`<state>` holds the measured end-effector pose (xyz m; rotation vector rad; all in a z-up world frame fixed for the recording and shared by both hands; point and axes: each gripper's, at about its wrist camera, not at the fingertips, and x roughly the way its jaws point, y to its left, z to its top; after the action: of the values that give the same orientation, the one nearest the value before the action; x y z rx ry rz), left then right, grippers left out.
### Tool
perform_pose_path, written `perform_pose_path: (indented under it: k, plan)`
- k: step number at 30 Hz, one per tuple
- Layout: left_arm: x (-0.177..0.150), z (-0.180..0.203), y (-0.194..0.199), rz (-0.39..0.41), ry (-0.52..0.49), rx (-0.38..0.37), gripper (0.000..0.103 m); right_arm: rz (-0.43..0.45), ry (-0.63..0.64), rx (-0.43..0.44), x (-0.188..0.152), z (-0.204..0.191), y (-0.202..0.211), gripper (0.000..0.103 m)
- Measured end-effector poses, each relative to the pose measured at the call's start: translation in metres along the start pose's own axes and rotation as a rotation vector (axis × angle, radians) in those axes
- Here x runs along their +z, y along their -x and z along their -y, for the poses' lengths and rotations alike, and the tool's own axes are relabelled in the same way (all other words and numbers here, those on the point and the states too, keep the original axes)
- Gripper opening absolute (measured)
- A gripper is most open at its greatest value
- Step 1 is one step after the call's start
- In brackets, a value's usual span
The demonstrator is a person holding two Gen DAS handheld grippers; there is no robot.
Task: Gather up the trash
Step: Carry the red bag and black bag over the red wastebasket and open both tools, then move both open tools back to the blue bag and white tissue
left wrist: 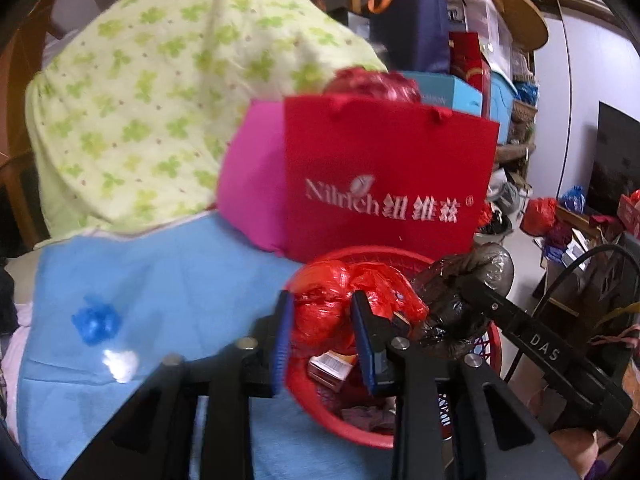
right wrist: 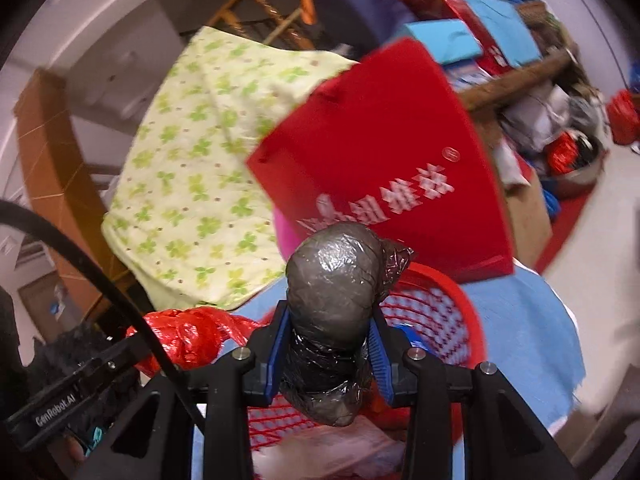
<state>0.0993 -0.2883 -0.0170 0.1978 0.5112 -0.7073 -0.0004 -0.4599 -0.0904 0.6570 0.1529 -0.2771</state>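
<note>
Red basket (left wrist: pixel 490 344): lattice-walled, round, set on a blue cloth (left wrist: pixel 160 300). Its rim is seen directly below and ahead of both sets of jaws. Behind it a red paper bag (left wrist: pixel 384 176) with white lettering stands close, closing off the far side. A green-patterned cloth (left wrist: pixel 132 92) rises beyond the left fingers. Bare blue cloth lies to the left of the left jaws, occupied only by a small blue crumpled wad (left wrist: pixel 96 320).

Red plastic bag (left wrist: pixel 340 304): crumpled, long axis running roughly across the left jaws, its bulk over the basket opening.

Dark grey plastic bundle (right wrist: pixel 334 320): wrapped tight, long axis running forward between the fingers, rounded end pointing away over the basket rim.

Left gripper (left wrist: pixel 326 332): jaws narrowly apart, the red plastic bag lying between the blue pads (left wrist: pixel 366 344); a firm clamp cannot be confirmed.

Right gripper (right wrist: pixel 332 354): jaws clamped on the dark grey plastic bundle, both pads pressed to its sides.
</note>
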Motion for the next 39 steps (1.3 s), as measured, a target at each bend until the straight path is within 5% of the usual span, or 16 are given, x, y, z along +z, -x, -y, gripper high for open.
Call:
perform_pose_path:
  k: [4, 7, 12, 20, 27, 31, 39]
  plan:
    - [-0.011, 0.003, -0.019, -0.057, 0.014, -0.005, 0.059, -0.054, -0.045, -0.022, -0.001, 0.013, -0.008, 0.048]
    - [-0.018, -0.003, -0.019, -0.063, 0.022, 0.01, 0.06, -0.086, -0.102, 0.001, -0.001, 0.02, -0.012, 0.06]
    - [-0.026, -0.024, -0.006, -0.045, 0.014, 0.133, 0.073, -0.054, -0.096, 0.039, -0.004, 0.012, -0.005, 0.061]
    - [-0.042, -0.073, 0.023, -0.027, 0.013, 0.376, 0.075, 0.052, 0.045, 0.104, -0.015, -0.04, 0.011, 0.06]
    - [-0.056, -0.122, 0.046, -0.02, 0.05, 0.494, 0.075, 0.1, 0.205, 0.23, -0.039, -0.101, 0.018, 0.06]
    - [-0.064, -0.15, 0.055, -0.022, 0.092, 0.539, 0.076, 0.069, 0.268, 0.313, -0.061, -0.135, 0.013, 0.061]
    - [-0.083, -0.193, 0.058, -0.048, 0.162, 0.579, 0.076, -0.054, 0.366, 0.344, -0.103, -0.181, -0.011, 0.061]
